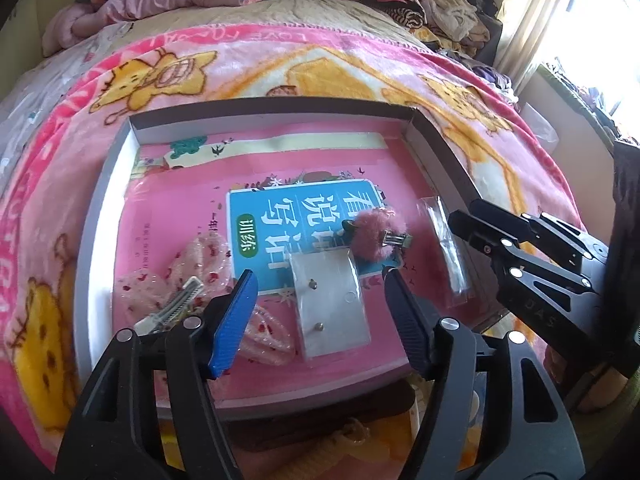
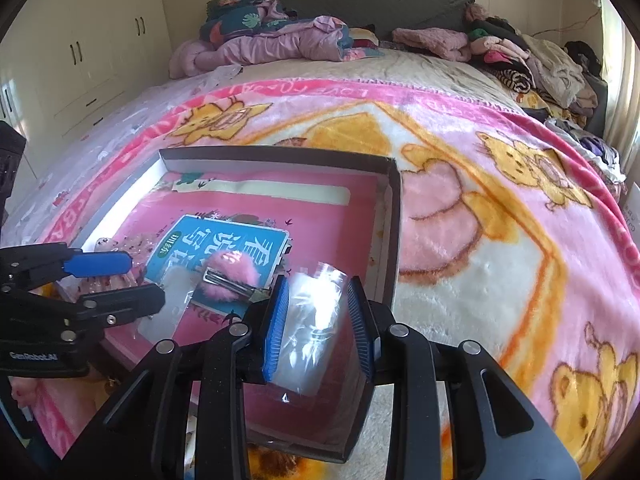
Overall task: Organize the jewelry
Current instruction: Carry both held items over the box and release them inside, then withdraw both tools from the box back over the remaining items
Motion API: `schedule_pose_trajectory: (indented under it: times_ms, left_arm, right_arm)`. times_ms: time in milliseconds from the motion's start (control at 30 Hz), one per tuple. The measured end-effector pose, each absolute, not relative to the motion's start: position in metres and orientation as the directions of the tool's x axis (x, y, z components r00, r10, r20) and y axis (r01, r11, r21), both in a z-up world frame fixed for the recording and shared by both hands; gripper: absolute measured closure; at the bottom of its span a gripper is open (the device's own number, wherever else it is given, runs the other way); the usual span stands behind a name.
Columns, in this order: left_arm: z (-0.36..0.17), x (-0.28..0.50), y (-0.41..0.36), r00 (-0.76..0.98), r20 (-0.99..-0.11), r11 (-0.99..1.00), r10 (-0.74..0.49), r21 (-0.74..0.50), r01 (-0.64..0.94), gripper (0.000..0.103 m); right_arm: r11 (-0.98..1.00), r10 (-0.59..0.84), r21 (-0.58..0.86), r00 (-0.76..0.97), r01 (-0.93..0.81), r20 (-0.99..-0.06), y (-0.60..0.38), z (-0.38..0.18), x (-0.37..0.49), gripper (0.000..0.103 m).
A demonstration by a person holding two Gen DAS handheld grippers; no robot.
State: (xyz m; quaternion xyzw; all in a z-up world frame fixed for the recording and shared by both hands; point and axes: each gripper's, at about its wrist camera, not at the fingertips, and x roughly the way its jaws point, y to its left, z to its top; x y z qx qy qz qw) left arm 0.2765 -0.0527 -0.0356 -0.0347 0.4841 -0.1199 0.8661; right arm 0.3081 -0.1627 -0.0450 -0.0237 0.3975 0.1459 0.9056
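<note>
A shallow box (image 1: pixel 100 240) (image 2: pixel 397 216) lies on the bed with a pink and blue book (image 1: pixel 280 216) flat inside it. On the book lie a clear bag with two small stud earrings (image 1: pixel 332 308), a fluffy pink hair clip (image 1: pixel 374 236) (image 2: pixel 232 276) and a sheer pink bow clip (image 1: pixel 176 284). My left gripper (image 1: pixel 318 276) (image 2: pixel 140 280) hangs open over the earring bag, its pads apart from it. My right gripper (image 2: pixel 318 280) (image 1: pixel 464 216) is shut on a long clear plastic bag (image 2: pixel 312 320) (image 1: pixel 444 248) over the box's right side.
The box rests on a pink blanket with yellow bears (image 2: pixel 500 220). Piles of clothes (image 2: pixel 532 60) and a bundled quilt (image 2: pixel 272 40) lie at the bed's far end. White cupboards (image 2: pixel 80 52) stand at the left, a bright window (image 1: pixel 592 28) at the right.
</note>
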Motion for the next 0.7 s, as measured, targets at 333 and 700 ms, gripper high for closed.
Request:
schedule_pose_trajectory:
  times_ms: [333, 700]
  left_arm:
    - [-0.022, 0.265, -0.042, 0.539, -0.814, 0.975, -0.217, -0.15, 0.165, 0.035]
    - [-0.007, 0.249, -0.025, 0.579, -0.789, 0.979, -0.205, -0.156, 0.134, 0.02]
  right_arm:
    - [0.962, 0.247, 0.091, 0.67, -0.259, -0.7, -0.166, -0.03, 0.291, 0.043]
    - [0.972, 0.227, 0.106, 0.72, -0.209, -0.656, -0.175, -0.006, 0.265, 0.012]
